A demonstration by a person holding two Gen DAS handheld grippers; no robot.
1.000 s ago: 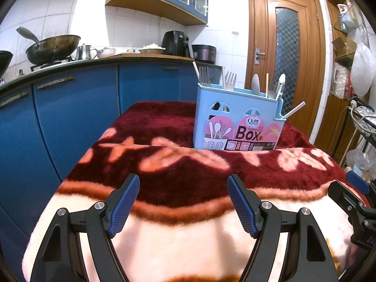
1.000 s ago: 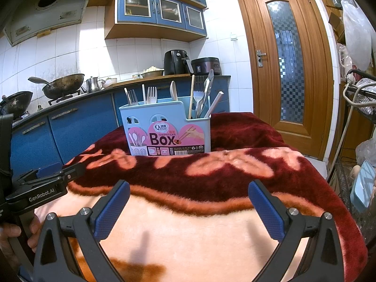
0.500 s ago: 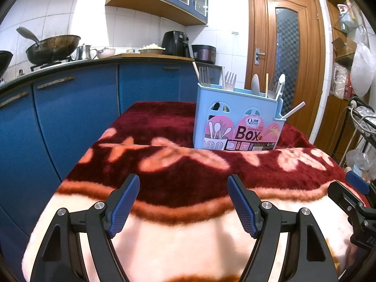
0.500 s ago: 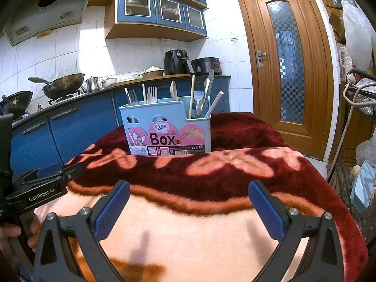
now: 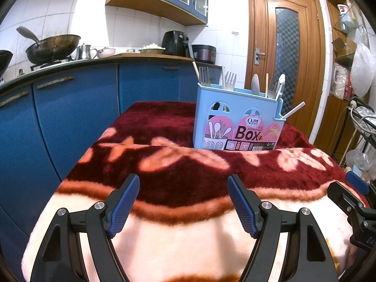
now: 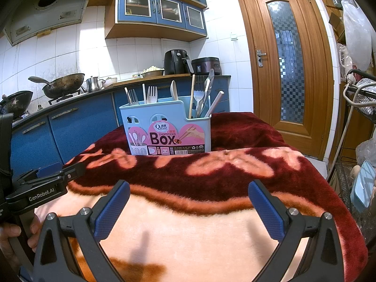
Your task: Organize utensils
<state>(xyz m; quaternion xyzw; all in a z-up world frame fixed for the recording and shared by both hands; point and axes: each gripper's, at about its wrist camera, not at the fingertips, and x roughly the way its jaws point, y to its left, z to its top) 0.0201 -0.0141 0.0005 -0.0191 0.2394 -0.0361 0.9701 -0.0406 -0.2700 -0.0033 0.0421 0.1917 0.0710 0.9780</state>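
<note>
On the pink label of the light blue utensil box: "Qinar" in a white oval, "CHOPSTICKS" in small capitals, "Box" in large dark letters beneath. Along the label's lower strip, "01" and "02" above tiny print too small to read. Same label readable from the left wrist view. On the black side of the left gripper: "GenRobot.AI" in white.

Utensil box: light blue smooth plastic, glossy paper label. Forks: shiny metal. Blanket: plush, fuzzy cloth. Door: varnished wood, patterned glass. Gripper pads: blue, finely textured. Wall tiles: glossy white.
</note>
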